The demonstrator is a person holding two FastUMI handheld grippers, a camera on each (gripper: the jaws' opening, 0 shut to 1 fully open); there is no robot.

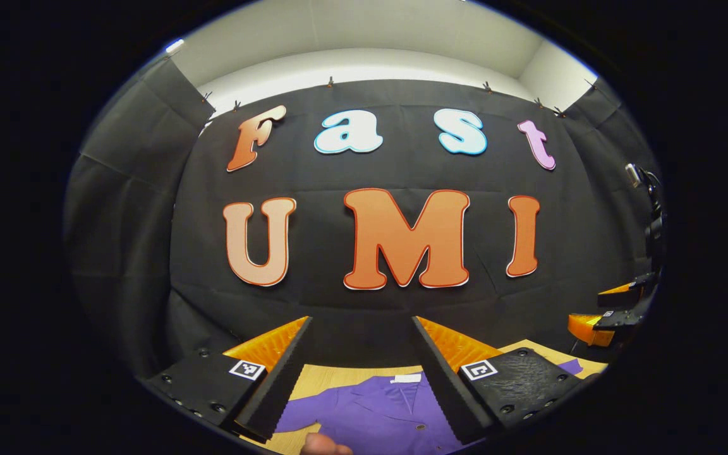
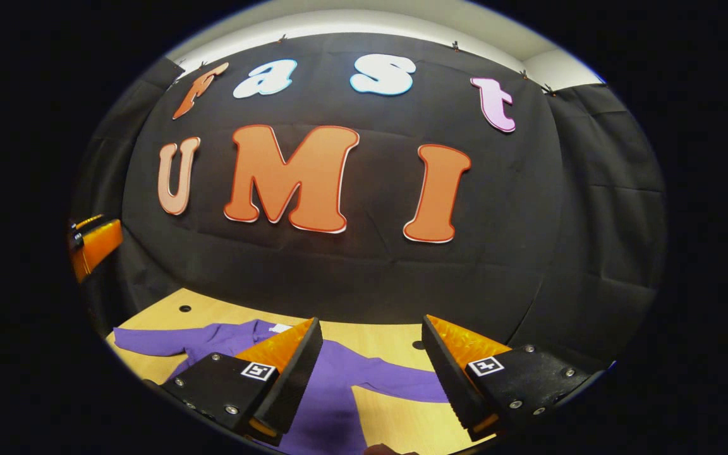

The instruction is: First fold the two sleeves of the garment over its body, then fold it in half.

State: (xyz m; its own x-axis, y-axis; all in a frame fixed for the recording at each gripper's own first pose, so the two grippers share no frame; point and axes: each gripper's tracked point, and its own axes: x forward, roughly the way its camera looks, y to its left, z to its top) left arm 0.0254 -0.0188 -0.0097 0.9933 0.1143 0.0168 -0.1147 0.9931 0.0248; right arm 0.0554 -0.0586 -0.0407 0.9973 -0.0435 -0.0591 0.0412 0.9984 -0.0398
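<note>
The table (image 2: 395,338) is the biggest thing here, a pale wooden top that runs under both pairs of jaws. On it the purple garment (image 2: 332,392) lies flat and spread out, with the collar away from the person. Neither sleeve is folded yet, so I judge the task is at its very start.

In the right gripper view, one sleeve (image 2: 402,382) stretches across the gap between the jaws toward the right finger, and the other sleeve (image 2: 149,341) runs far out beyond the left finger. In the left gripper view, the collar and white label (image 1: 407,378) sit between the jaws, near the right finger.

The left gripper (image 1: 361,328) is released, with jaws wide apart and nothing between them. The right gripper (image 2: 370,328) is the same, wide and empty. Both hang above the cloth; I cannot tell how high, because the lower edge of each view is cut off.

What could go wrong: if a jaw closes on the sleeve and also on the body layer under it, the whole garment will be dragged and not folded. A grip too near the shoulder would leave the cuff hanging out. Thin cloth may also slip from the fingers in the middle of the fold and fall in wrinkles.

A small pale shape, perhaps a fingertip (image 1: 326,445), shows below the jaws in the left gripper view.
</note>
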